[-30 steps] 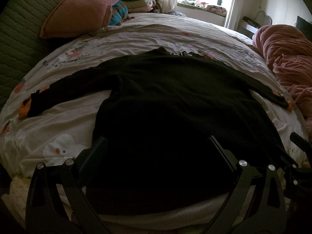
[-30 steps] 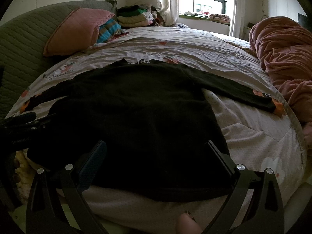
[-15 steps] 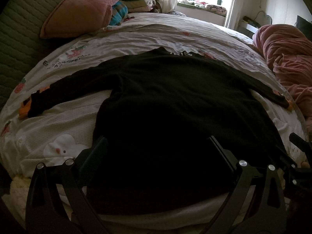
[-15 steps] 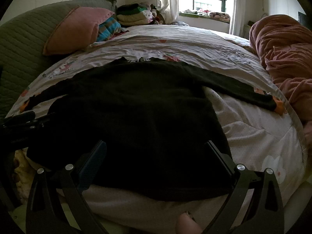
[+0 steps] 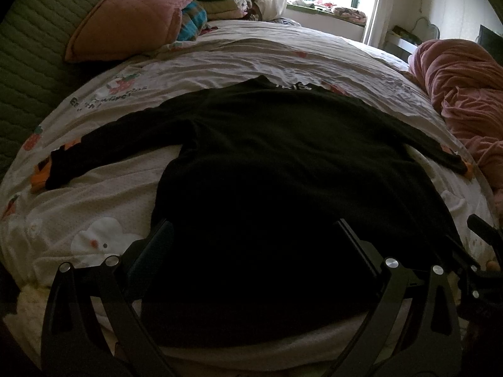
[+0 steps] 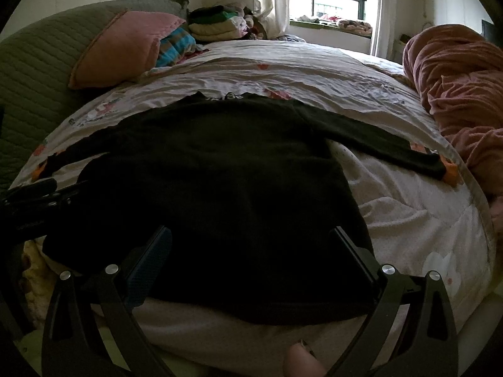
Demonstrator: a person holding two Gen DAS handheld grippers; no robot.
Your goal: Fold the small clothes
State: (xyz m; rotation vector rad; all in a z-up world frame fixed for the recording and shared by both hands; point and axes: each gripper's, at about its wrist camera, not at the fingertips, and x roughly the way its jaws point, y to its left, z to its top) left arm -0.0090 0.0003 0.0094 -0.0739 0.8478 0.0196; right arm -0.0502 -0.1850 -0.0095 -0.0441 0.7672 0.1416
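Note:
A black long-sleeved top (image 5: 283, 169) lies flat on the bed, collar away from me, both sleeves spread out; it also shows in the right wrist view (image 6: 226, 182). Its cuffs are orange (image 6: 451, 172). My left gripper (image 5: 251, 245) is open and empty, above the hem's left part. My right gripper (image 6: 248, 251) is open and empty, above the hem's right part. The right gripper shows at the right edge of the left wrist view (image 5: 481, 251). The left gripper shows at the left edge of the right wrist view (image 6: 37, 191).
The bed has a pale printed sheet (image 5: 110, 207). A pink pillow (image 5: 125, 19) and a green quilted headboard (image 5: 19, 72) are at the far left. A pink blanket (image 6: 462, 94) is heaped at the right. Folded clothes (image 6: 217, 25) are stacked near the window.
Both grippers have shifted slightly; the top looks a touch closer and lower in each view. Nothing was taken hold of.

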